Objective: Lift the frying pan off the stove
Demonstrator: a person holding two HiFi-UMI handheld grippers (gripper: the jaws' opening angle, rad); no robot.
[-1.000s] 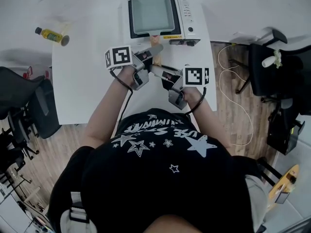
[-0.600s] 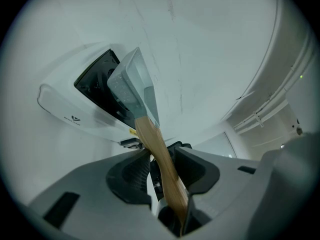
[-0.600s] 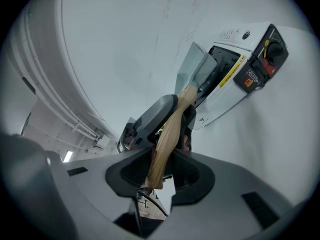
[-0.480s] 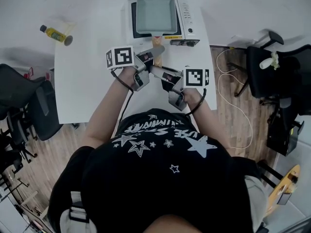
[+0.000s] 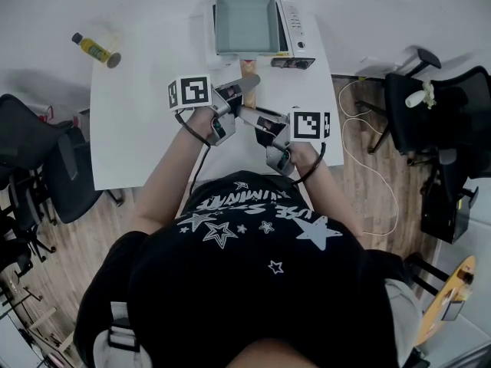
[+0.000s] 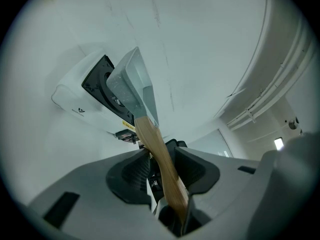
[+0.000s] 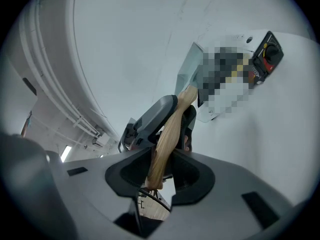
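The square grey frying pan [image 5: 245, 23] is held at the far end of the white tabletop [image 5: 146, 129], directly over the white single-burner stove [image 5: 295, 29] with its strip of controls on the right. In the left gripper view the pan is seen tilted, and it appears to be clear of the black cooking plate. The gap is narrow and distorted by the lens, so full separation cannot be confirmed.

The pale wooden handle [image 5: 248, 67] points toward the near edge and is pinched by both claws. The left claw [image 6: 162, 166] is clamped on it further toward the pan, and the right claw [image 7: 159, 164] is pressed onto its near end.

The lift is judged to be under way and nearly done. What is left is for the pan to be raised well clear of the stove.

Counted: one frying pan, one stove, two claws, one tabletop, and one small yellow bottle [image 5: 96, 49] lying at the far left.
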